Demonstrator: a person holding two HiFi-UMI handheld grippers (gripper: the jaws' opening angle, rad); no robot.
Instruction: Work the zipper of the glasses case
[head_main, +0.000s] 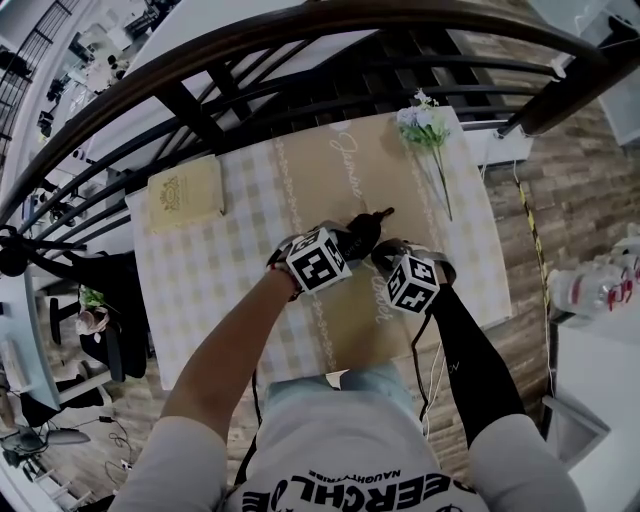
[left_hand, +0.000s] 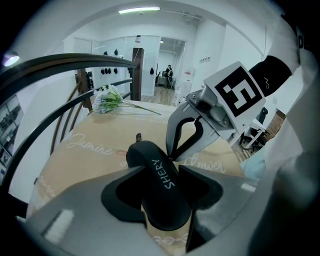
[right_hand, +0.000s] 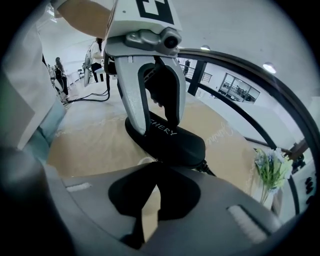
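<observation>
— Where's the case (head_main: 362, 232)?
— Mid-counter (head_main: 240, 270). The left tongs (left_hand: 160, 194) are clamped across its middle, reaching in from its 8 o'clock in the head view.
— And the right tongs (left_hand: 171, 154)?
— Pressed together, tips against the case's edge, coming from 4 o'clock. I can't tell whether they pinch anything.
— Counts?
— Two tongs, one case, one book (head_main: 186, 193) at its 10 o'clock, and one flower bunch (head_main: 425, 125) at 1 o'clock.
</observation>
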